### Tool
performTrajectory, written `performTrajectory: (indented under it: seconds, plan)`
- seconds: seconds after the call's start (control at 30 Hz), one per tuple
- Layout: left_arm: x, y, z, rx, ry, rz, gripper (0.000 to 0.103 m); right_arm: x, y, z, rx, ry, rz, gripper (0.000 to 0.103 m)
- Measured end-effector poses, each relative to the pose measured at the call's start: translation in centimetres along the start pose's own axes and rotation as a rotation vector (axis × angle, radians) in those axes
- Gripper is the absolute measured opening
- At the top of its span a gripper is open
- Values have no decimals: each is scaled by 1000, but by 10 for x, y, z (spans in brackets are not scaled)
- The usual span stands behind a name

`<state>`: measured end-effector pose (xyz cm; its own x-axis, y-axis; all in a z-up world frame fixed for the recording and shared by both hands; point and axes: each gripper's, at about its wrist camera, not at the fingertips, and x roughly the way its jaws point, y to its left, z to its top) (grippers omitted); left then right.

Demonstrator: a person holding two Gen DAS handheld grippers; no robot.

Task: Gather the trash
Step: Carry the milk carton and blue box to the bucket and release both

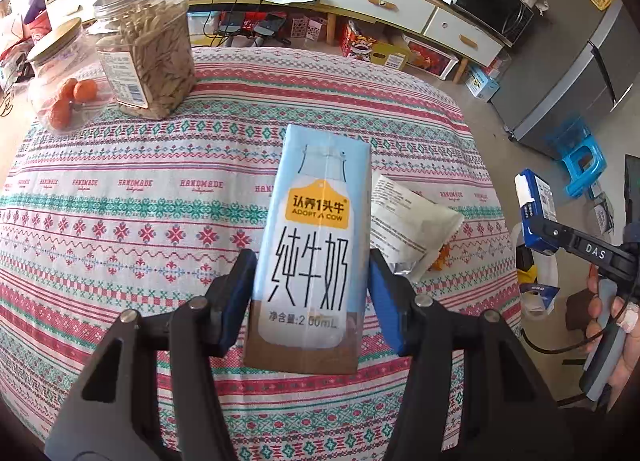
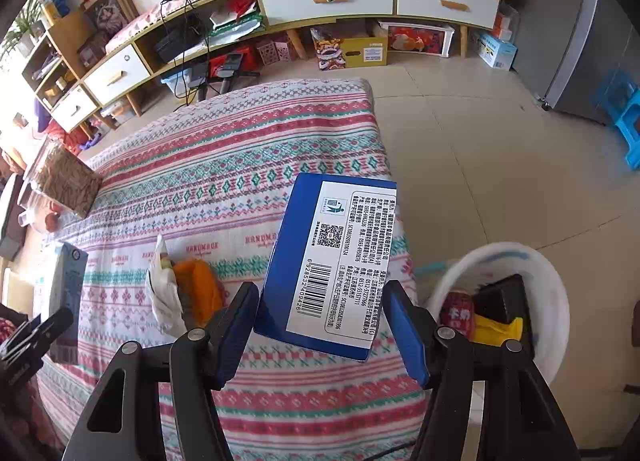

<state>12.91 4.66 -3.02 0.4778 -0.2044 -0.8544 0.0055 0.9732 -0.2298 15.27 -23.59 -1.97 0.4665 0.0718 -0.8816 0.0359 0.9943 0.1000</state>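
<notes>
Pale blue cardboard fills your left view: your left gripper [image 1: 312, 293] is clamped on a milk carton [image 1: 314, 245], its blue pads pressing both sides of the lower half, the carton standing upright above the patterned cloth of the surface [image 1: 140, 189]. Just behind the carton, to its right, a crumpled white wrapper [image 1: 408, 221] lies on the cloth beside a bit of orange trash. At the far left corner stand a plastic jar of seeds [image 1: 148, 49] and a glass jar of small oranges [image 1: 60, 77], touching or nearly so.

Your right gripper [image 2: 324, 321] is closed on a dark blue box [image 2: 328, 261], its white label with barcode facing the camera, held tilted over the right edge of the surface. Below and to the right, on the floor, a white bin [image 2: 556, 301] already holds red, yellow and black trash.
</notes>
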Motion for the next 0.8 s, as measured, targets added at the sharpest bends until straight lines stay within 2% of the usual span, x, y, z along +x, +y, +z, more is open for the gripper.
performTrajectory:
  seconds: [0.2, 0.37, 0.53, 0.8]
  plan:
    - [-3, -22, -7, 55, 3, -19, 57, -27, -40, -35, 19, -30, -7, 66]
    - [-7, -46, -17, 108, -5, -42, 57, -38, -80, -60, 85, -45, -9, 66]
    - [-5, -72, -25, 150, 4, -74, 57, -53, -114, -70, 161, -60, 70, 66]
    - [7, -135, -26, 254, -3, -104, 57, -54, -174, -86, 226, -38, 46, 66]
